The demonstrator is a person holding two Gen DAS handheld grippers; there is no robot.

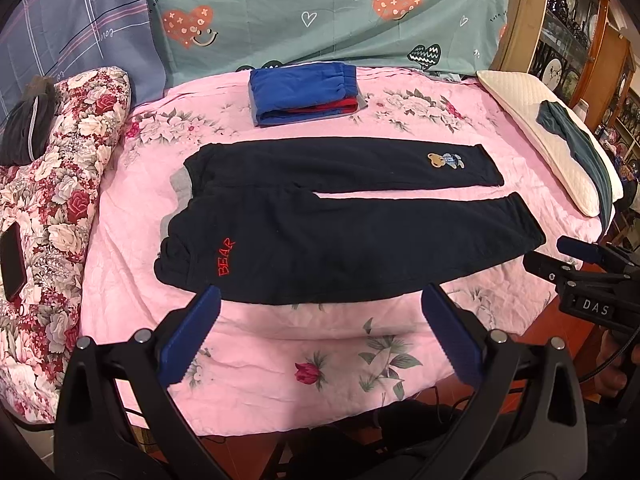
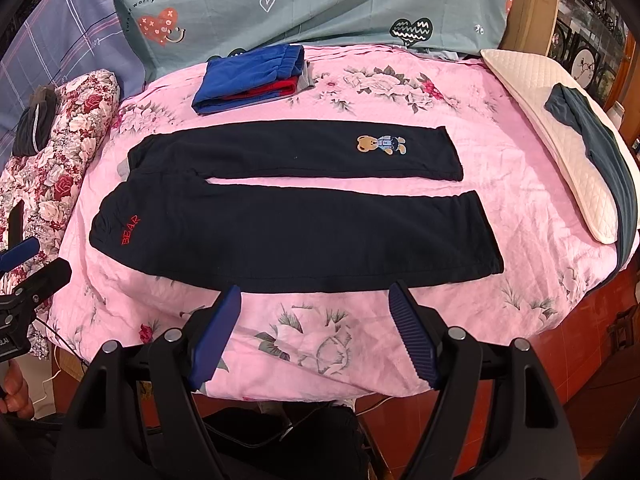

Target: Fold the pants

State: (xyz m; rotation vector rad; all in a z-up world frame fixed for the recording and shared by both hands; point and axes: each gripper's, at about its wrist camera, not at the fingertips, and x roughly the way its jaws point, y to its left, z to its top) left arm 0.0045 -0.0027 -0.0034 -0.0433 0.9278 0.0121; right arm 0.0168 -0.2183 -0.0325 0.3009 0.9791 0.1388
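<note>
pants (image 1: 344, 220) lay flat on the bed (image 1: 320, 344); both tools, left (image 1: 320, 300) and right (image 2: 316, 296), hovered near the pants' front edge, wide open, empty.

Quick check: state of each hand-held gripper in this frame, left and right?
Left hand-held gripper: open, holding nothing, just short of the near edge of the dark pants.
Right hand-held gripper: open, holding nothing, also at the near edge.

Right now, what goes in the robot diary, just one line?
stage: before first fold | navy pants: flat, legs apart | left gripper: open, empty | right gripper: open, empty | folded blue pants: behind
</note>
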